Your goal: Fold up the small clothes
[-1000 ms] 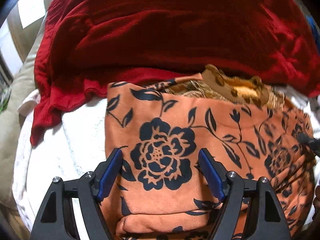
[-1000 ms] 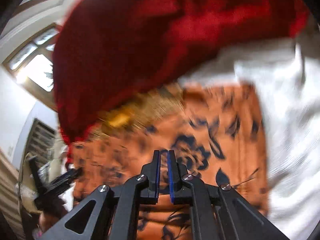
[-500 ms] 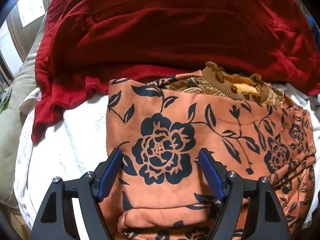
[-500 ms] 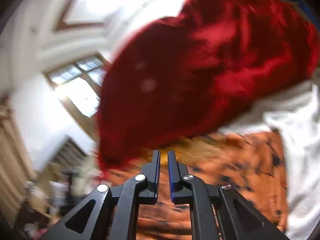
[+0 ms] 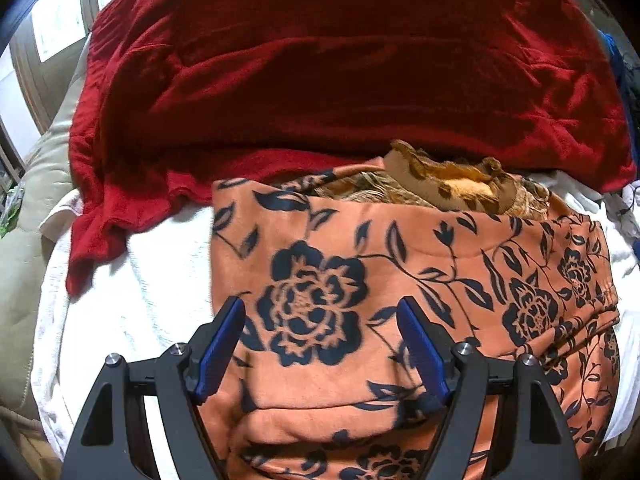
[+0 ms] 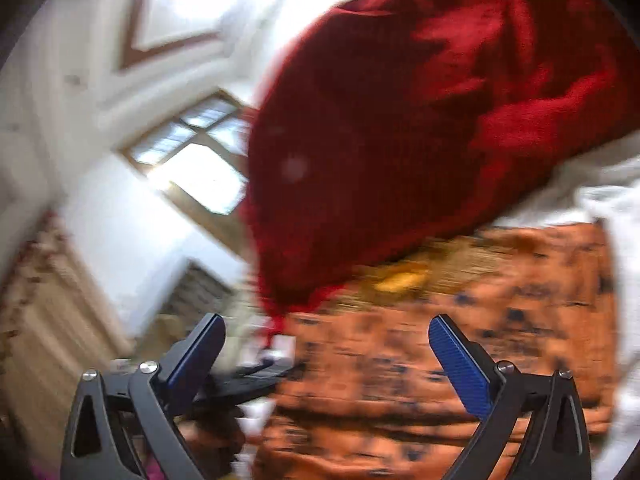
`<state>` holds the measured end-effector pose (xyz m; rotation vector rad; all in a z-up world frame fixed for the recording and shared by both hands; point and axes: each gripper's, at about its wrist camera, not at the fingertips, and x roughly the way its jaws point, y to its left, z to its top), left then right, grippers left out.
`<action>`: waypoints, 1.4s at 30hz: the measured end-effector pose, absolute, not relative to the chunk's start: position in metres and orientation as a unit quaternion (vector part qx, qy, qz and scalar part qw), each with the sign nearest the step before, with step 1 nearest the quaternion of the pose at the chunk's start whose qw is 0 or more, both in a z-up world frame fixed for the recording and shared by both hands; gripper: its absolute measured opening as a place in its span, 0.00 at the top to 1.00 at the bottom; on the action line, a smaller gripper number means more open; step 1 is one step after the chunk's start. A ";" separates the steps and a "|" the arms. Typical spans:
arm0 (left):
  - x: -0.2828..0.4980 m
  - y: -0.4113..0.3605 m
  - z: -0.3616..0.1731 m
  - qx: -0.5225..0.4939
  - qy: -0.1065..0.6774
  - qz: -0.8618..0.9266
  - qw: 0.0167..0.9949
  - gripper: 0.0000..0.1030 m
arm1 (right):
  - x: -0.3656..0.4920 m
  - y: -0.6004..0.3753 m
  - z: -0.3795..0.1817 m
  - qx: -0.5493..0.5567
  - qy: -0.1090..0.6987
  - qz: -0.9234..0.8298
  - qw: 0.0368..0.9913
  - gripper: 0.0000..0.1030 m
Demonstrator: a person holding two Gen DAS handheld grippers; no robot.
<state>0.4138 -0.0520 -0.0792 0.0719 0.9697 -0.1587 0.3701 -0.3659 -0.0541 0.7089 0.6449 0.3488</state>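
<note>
Here, my left gripper (image 5: 320,344) hangs over the folded orange flowered garment (image 5: 400,280), jaws spread wide with the cloth showing between them; I cannot tell if the pads touch it. The garment fills the lower middle of the left wrist frame, lying on a white towel (image 5: 132,300), with a brown knit piece (image 5: 448,184) at its far edge and a red blanket (image 5: 340,72) across the top. My right gripper (image 6: 328,360) is opening, nothing between its jaws, the garment (image 6: 460,352) blurred at lower right.
</note>
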 end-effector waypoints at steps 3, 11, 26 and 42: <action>0.420 -0.035 -0.079 0.020 0.463 -0.058 0.884 0.24 | 0.382 -0.392 -0.072 0.363 0.344 0.121 0.857 0.00; 0.436 -0.018 -0.094 -0.001 0.481 -0.029 0.876 0.24 | 0.413 -0.419 -0.098 0.399 0.370 0.083 0.835 0.00; 0.468 -0.012 -0.108 -0.016 0.498 -0.023 0.867 0.22 | 0.438 -0.417 -0.105 0.343 0.393 0.079 0.850 0.00; 0.417 -0.020 -0.115 0.026 0.517 -0.050 0.854 0.22 | 0.393 -0.362 -0.116 0.230 0.470 0.046 0.851 0.00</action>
